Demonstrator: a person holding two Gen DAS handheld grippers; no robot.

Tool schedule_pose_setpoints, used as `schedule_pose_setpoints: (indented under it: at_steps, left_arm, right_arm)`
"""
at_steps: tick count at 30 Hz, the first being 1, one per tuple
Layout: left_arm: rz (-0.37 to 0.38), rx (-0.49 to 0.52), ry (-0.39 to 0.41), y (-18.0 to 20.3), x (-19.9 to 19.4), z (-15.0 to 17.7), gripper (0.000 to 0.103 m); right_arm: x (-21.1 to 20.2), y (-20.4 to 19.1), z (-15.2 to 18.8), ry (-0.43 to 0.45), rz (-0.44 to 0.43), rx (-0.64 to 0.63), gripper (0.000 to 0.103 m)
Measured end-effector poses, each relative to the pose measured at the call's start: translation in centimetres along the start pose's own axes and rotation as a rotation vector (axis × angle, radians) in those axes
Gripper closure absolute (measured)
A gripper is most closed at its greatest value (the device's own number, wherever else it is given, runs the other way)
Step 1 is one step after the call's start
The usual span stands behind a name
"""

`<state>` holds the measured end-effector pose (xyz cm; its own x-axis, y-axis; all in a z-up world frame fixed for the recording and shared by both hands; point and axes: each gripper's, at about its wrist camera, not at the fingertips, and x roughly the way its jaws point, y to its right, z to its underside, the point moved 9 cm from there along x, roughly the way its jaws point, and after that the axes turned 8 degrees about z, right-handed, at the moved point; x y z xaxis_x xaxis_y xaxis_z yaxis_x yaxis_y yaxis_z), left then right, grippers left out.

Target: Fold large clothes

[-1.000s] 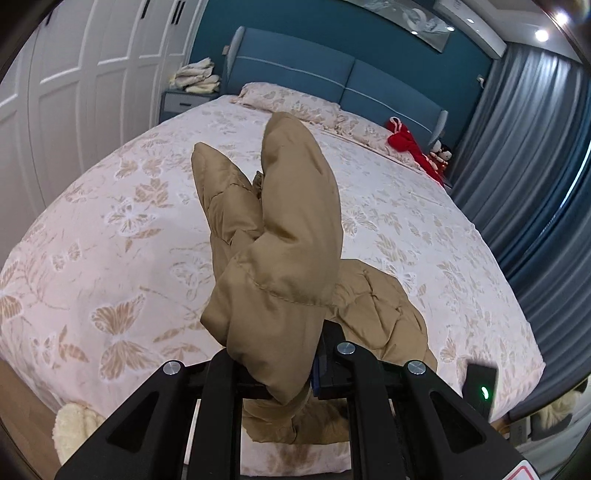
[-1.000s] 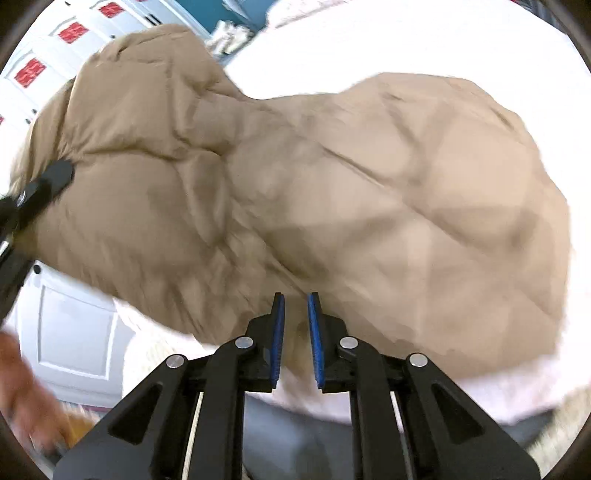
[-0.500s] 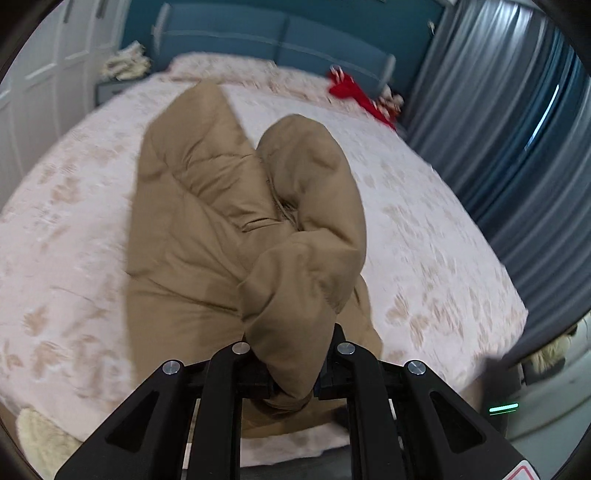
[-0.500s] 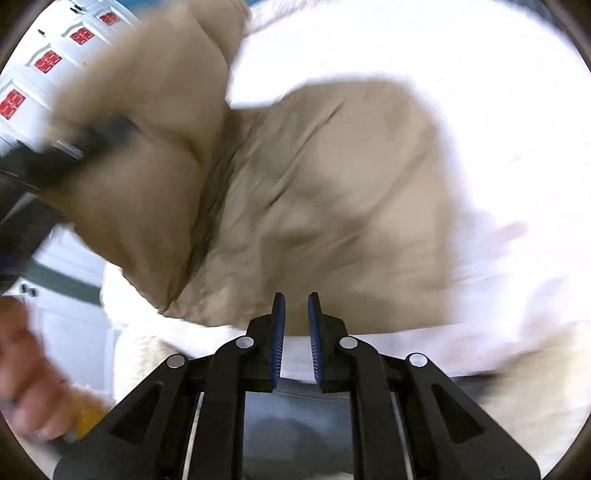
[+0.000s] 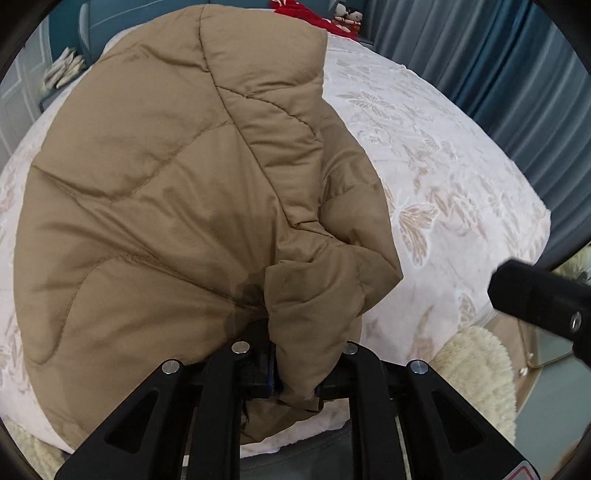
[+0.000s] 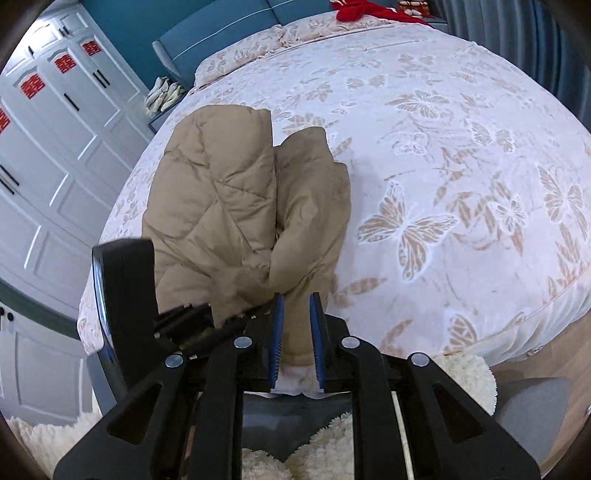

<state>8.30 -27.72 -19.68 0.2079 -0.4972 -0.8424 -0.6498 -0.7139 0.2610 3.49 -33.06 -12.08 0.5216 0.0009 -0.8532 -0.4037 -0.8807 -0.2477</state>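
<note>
Nearest the left wrist camera, the left gripper (image 5: 293, 363) is clamped on a bunched fold of one tan quilted down jacket (image 5: 177, 206), whose padded bulk spreads up and away from the fingers and fills most of that view. From the right wrist camera, the right gripper (image 6: 296, 332) has its two blue-padded fingers (image 6: 276, 339) slightly parted with the jacket's (image 6: 236, 206) near edge lying between them — whether the pads actually press the fabric cannot be told. The left gripper (image 6: 177, 317) shows there too, just beside on the left, at the jacket's near corner.

Under the jacket lies one bed (image 6: 461, 177) with a butterfly-patterned cover; the garment rests near its foot edge, towards the left side. Below the bed's edge sits a cream shaggy rug (image 5: 476, 373).

Farther off — one small pile of pale cloths (image 6: 162, 94) on a nightstand beside the blue headboard (image 6: 221, 40), one red garment (image 6: 365, 11) near the pillows, white wardrobe doors (image 6: 48, 122) left, blue-grey curtains (image 5: 498, 74) right.
</note>
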Motion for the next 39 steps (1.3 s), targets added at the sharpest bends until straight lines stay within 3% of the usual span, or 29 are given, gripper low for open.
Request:
schedule_pose_setpoints:
  at_steps: [4, 6, 9, 12, 13, 15, 18, 21, 24, 28, 29, 31, 33, 36, 39]
  left_arm:
    - [-0.004, 0.015, 0.022, 0.5, -2.6, -0.3, 0.081]
    - [0.013, 0.024, 0.032, 0.8, -4.2, -0.5, 0.064]
    - [0.11, -0.028, 0.081, 1.1, -7.6, -0.8, 0.039]
    - [0.16, -0.055, 0.151, 0.4, -11.6, -1.7, 0.035]
    - [0.154, -0.067, 0.176, -0.1, -12.7, -2.3, 0.035]
    - [0.095, -0.101, 0.235, -2.3, -14.8, -3.6, 0.035]
    - [-0.056, -0.157, 0.281, -7.1, -16.4, -5.6, 0.035]
    - [-0.173, -0.233, 0.295, -12.3, -16.8, -7.0, 0.035]
    - [-0.224, -0.27, 0.292, -15.3, -16.2, -8.6, 0.035]
    - [-0.249, -0.274, 0.274, -16.4, -14.6, -10.2, 0.035]
    - [-0.235, -0.279, 0.268, -16.5, -14.1, -10.5, 0.035]
    - [-0.219, -0.292, 0.258, -16.8, -13.8, -10.2, 0.035]
    - [-0.211, -0.287, 0.251, -16.4, -12.8, -10.6, 0.035]
    - [-0.216, -0.276, 0.228, -15.8, -10.9, -10.8, 0.035]
    - [-0.214, -0.282, 0.185, -15.6, -8.2, -10.7, 0.035]
  right_arm:
    - [-0.8, 0.7, -1.3, 0.015, -0.037, 0.018, 0.071]
    - [-0.8, 0.9, -1.9, 0.019, -0.057, 0.032, 0.07]
    - [-1.1, 0.4, -3.1, 0.03, -0.118, 0.065, 0.067]
    - [-1.5, -0.8, -4.7, 0.041, -0.174, 0.077, 0.066]
    - [-1.6, -1.2, -5.2, 0.046, -0.186, 0.075, 0.058]
    - [-1.9, -2.5, -6.6, 0.064, -0.208, 0.074, 0.047]
    - [-1.6, -4.6, -9.1, 0.082, -0.209, 0.057, 0.046]
    - [-0.3, -6.2, -11.0, 0.084, -0.195, 0.067, 0.038]
    - [2.2, -7.3, -12.7, 0.059, -0.171, 0.093, 0.038]
    - [6.6, -7.4, -14.0, 0.017, -0.092, 0.131, 0.038]
    - [7.6, -7.4, -14.0, -0.004, -0.09, 0.145, 0.04]
    - [8.9, -7.5, -13.8, -0.031, -0.099, 0.156, 0.075]
    - [9.3, -7.1, -13.8, -0.029, -0.122, 0.188, 0.085]
    - [9.5, -5.6, -13.7, -0.007, -0.093, 0.218, 0.089]
    - [10.9, -4.0, -13.3, 0.017, 0.031, 0.171, 0.089]
